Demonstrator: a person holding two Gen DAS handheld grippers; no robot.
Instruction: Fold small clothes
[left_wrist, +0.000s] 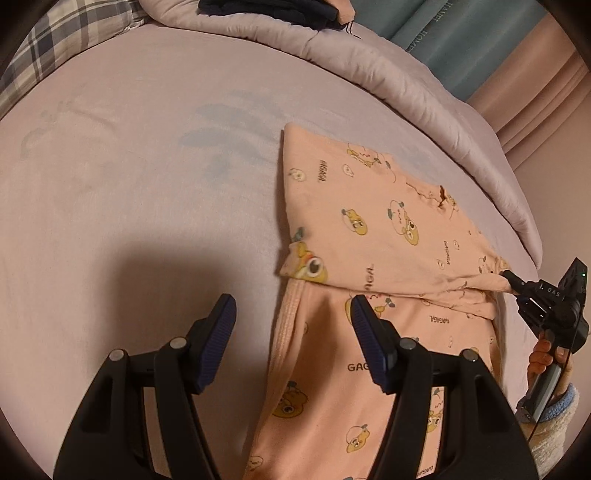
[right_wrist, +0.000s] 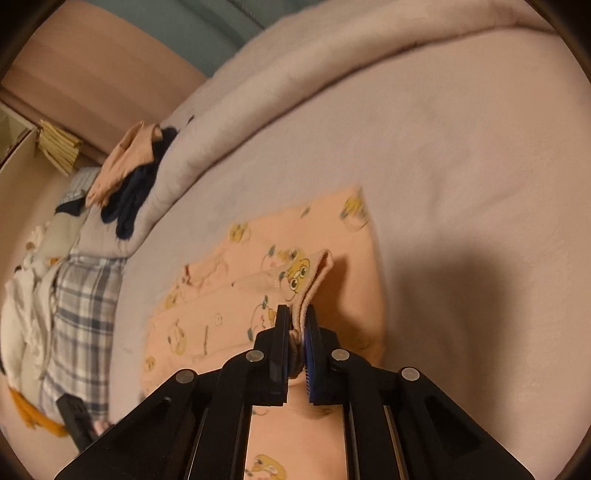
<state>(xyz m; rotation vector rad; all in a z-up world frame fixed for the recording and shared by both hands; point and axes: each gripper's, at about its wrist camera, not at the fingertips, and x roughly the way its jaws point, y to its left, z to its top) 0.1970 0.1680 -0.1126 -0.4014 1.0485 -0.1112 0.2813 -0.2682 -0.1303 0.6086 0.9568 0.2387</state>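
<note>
Right tool pinches the cuff of the peach garment, centre-right on the bed; left tool hangs spread, empty. One-sided pulling may skew the fold.

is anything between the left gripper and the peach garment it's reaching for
Nothing visible. The left gripper is open over the garment's ribbed edge, with only bare sheet beside it. The right gripper is shut on the garment's other edge.
</note>
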